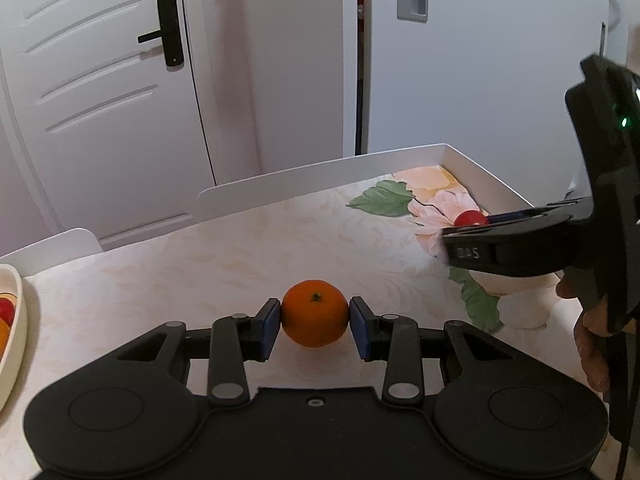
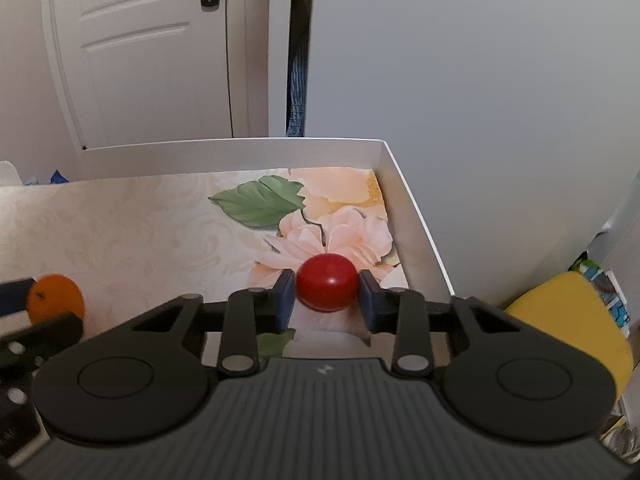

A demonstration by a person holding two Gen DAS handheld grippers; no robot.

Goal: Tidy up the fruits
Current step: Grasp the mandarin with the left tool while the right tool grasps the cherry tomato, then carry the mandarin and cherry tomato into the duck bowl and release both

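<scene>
The desk point(image 1: 200, 264), with its raised white rim, kept fruit from rolling off. At its left edge one bowl point(image 1: 16, 320) held sorted fruit, count unclear. My left tongs point(image 1: 315, 326) were clamped on the one orange point(image 1: 315, 314), pads at its widest so it couldn't slip. My right tongs point(image 2: 327, 294) pinched the one red fruit point(image 2: 327, 288), likely to lift both.

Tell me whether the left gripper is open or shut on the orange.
Shut on it. In the left wrist view both blue pads of the left gripper press against the sides of the orange, with no gap showing.
</scene>
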